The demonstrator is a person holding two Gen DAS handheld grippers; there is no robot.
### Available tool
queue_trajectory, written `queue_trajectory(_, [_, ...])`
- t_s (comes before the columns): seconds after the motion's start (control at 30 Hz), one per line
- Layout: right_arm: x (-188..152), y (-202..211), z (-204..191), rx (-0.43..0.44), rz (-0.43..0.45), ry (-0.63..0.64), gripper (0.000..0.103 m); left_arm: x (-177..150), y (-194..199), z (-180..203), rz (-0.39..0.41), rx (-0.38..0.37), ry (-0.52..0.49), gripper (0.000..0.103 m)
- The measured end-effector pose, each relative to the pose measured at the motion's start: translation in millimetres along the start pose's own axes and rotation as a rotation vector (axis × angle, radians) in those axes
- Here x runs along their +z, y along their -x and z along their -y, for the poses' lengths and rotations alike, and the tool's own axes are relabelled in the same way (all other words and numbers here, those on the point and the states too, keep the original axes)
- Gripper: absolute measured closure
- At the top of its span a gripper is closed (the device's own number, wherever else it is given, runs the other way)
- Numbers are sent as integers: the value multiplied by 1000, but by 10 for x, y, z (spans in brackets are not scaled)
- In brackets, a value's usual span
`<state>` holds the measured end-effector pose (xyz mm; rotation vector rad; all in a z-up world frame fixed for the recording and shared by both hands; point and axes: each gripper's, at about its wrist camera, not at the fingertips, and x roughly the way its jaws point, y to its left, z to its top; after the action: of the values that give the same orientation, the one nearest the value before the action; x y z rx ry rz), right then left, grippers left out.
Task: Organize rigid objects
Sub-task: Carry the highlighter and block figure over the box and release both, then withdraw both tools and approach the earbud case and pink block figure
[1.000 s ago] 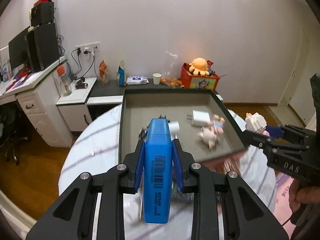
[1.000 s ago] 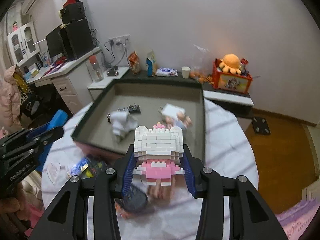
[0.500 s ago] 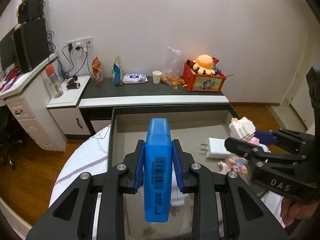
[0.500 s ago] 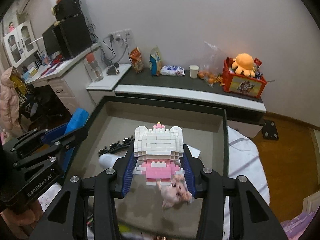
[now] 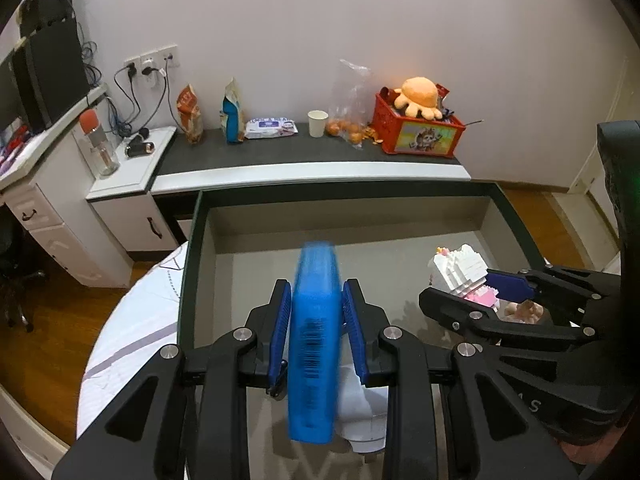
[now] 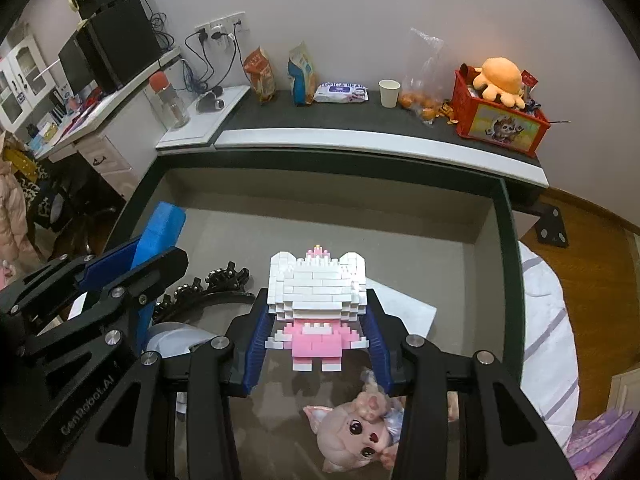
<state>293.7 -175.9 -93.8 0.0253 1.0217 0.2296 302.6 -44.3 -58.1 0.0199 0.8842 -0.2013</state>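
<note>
Blue case (image 5: 314, 344) stands on edge between the left gripper's (image 5: 316, 332) pads, clamped narrow, blurred, hanging over the tray's (image 5: 192, 248) floor near its left wall. White-and-pink block figure (image 6: 318, 300) sits upright between the right gripper's (image 6: 318, 344) pads, gripped at its sides, mid-tray. Beneath: pink doll (image 6: 356, 436), black hair clip (image 6: 212, 288), white paper (image 6: 404, 308). Tray rests on a white-clothed table (image 5: 132, 332). Red crate (image 6: 500, 120) with an orange plush on the shelf behind.
</note>
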Motion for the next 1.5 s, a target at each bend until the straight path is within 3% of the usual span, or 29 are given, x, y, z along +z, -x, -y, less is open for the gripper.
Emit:
queue_trajectory(0.07, [2, 12, -9, -2, -3, -5, 55, -5, 36, -8, 4, 21, 1, 66])
queue_trajectory(0.17, [2, 63, 57, -23, 8, -37, 38, 1, 132, -87, 20, 62, 28, 40])
queue_trajectory(0.23, [-8, 144, 117, -41, 31, -57, 25, -9, 235, -176, 36, 70, 60, 9])
queue_trajectory(0.3, [-27, 254, 148, -21, 61, -68, 22, -32, 368, -206, 72, 68, 67, 3])
queue_trajectory(0.5, [-150, 591, 54, -16, 125, -71, 19, -146, 777, -137, 112, 93, 52, 0])
queue_trajectory(0.6, [-246, 784, -10, -56, 159, -69, 13, -221, 990, -97, 129, 98, 54, 0])
queue_trajectory(0.8, [-479, 1184, -82, -39, 224, -81, 12, -452, 1428, -67, 174, 91, 84, 0])
queue_trajectory(1.13, [-1110, 1778, -213, -38, 299, -53, 12, -1041, 2071, 32, 231, 104, 93, 0])
queue_trajectory(1.5, [-1758, 2192, -291, -54, 337, -42, 12, -1616, 2478, 66, 254, 148, 104, 0])
